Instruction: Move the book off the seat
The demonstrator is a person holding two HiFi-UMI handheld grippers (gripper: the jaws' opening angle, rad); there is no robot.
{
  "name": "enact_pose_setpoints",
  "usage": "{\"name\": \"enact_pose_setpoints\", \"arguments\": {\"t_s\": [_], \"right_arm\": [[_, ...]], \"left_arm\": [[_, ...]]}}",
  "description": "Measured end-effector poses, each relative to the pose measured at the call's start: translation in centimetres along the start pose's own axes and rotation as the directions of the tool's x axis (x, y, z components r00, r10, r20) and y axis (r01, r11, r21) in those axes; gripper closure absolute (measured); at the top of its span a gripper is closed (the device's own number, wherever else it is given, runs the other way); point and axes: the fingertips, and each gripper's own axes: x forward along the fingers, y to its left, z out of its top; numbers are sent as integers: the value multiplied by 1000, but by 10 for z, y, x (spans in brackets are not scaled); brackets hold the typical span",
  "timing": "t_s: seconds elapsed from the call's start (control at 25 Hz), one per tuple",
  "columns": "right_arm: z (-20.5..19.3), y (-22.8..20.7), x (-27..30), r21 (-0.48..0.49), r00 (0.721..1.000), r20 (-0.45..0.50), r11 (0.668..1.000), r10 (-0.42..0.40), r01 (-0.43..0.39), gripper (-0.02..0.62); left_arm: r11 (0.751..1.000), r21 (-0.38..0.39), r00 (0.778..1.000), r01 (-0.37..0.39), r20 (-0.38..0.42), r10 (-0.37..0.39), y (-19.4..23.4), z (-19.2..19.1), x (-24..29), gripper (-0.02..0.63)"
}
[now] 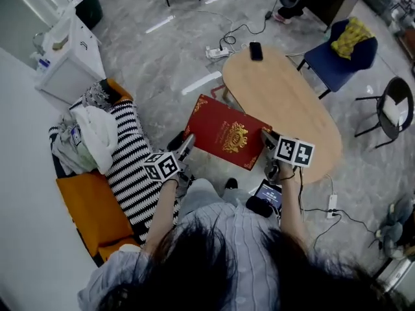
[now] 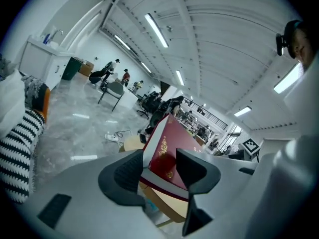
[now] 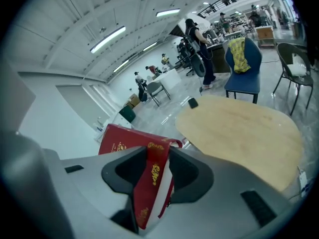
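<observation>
Head view, centre: I've the book (image 1: 227, 133) pinched at opposite edges by the left gripper (image 1: 186, 145) and right gripper (image 1: 267, 137), lifted beside the table (image 1: 292, 99).
— Worry?
— Edge grips only; if my hands pull unevenly, it may twist loose.

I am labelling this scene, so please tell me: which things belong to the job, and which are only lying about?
Job: red book, left gripper, right gripper, orange seat.
Lying about: phone, blue chair, power strip, striped blanket.
</observation>
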Motion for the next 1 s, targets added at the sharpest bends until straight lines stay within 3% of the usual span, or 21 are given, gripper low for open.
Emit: {"name": "enact_pose_setpoints", "arguments": {"t_s": [0.24,0.44,1.0], "right_arm": [[6,-37,-36,86,992,107,994,-73,64,445],[10,-79,-71,181,977,171,978,-131,100,445],[8,-177,-129,409,913,241,888,-329,212,446]], "left_arm": [[994,41,993,99,-67,-96,-34,-4,41,403],[979,83,974,186,-146,-173,-77,-10,83,407],[916,80,870,393,-354,-343,-153,-49,205,414]]}}
